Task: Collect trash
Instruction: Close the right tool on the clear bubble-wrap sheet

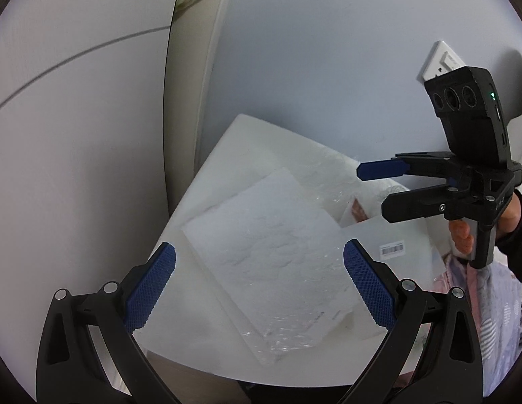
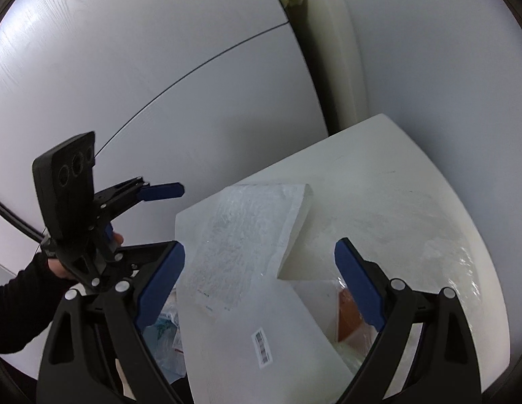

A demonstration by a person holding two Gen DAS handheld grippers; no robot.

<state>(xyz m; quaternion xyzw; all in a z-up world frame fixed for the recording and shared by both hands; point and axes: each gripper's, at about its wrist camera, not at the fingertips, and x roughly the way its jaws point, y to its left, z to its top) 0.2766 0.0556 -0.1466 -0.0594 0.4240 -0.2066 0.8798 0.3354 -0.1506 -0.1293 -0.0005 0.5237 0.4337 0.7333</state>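
Both my grippers are up over the corner worktop, a white top tucked between a pale cabinet door and the wall. My left gripper has its jaws spread wide with nothing between them, blue pads either side of a white bubble-wrap mailer lying flat on the worktop. From my right wrist view that same mailer sits tilted, one corner lifted off the surface and casting a shadow beneath it.

My right gripper is also wide open and empty. Under it lies a flat white envelope with a barcode label; the mailer overlaps its upper edge. In my left wrist view the envelope lies to the right of the mailer, label facing up.

Just beside the envelope there's clear plastic wrap, crinkled and shiny, and something orange-brown showing through under my right pad. I cannot tell what that is.

My left wrist view catches the right gripper hovering above the trash, jaws apart, my hand on its grip, with a wall socket behind it. My right wrist view shows the left gripper off to the side, held by my dark-sleeved hand, clear of the pile.
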